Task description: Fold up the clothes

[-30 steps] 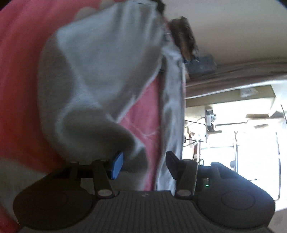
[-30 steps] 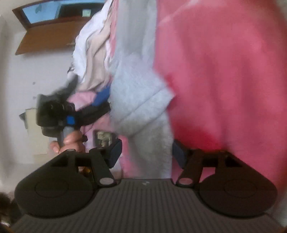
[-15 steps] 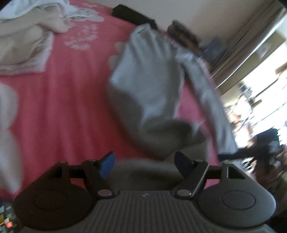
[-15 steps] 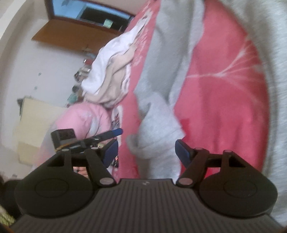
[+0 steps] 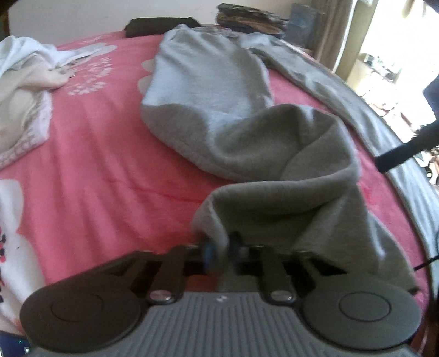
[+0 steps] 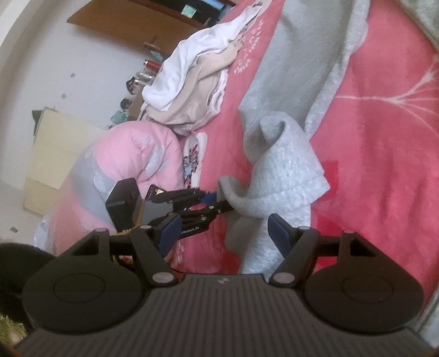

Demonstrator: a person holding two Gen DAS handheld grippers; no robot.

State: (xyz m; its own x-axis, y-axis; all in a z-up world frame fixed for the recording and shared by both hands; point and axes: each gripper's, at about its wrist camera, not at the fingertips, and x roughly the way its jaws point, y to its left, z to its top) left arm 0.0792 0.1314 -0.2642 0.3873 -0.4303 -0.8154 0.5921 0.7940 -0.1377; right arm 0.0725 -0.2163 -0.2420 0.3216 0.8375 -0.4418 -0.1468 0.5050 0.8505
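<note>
The left tool (image 5: 219, 248) was clamped shut on a raised edge of the grey sweatshirt (image 5: 208, 82), low in the left wrist view at about 6 o'clock. From that pinch the cloth rose in a loose hump, then ran away toward 12 o'clock, lying across the pink bed cover (image 5: 90, 170). One long sleeve (image 5: 323, 82) trailed off toward 2 o'clock along the bed's edge.

The right tool (image 6: 222, 233) stood wide open with nothing between its jaws, facing the same lifted fold.

Judged from this, the garment was being gathered for a first fold. The next move likely called for the free tool to take a second edge so the cloth could be spread flat.

A heap of white and cream clothes (image 5: 24, 79) lay at 10 o'clock, well clear. A dark folded item (image 5: 162, 26) sat at 12 o'clock, near the collar end, and might crowd the spreading.
</note>
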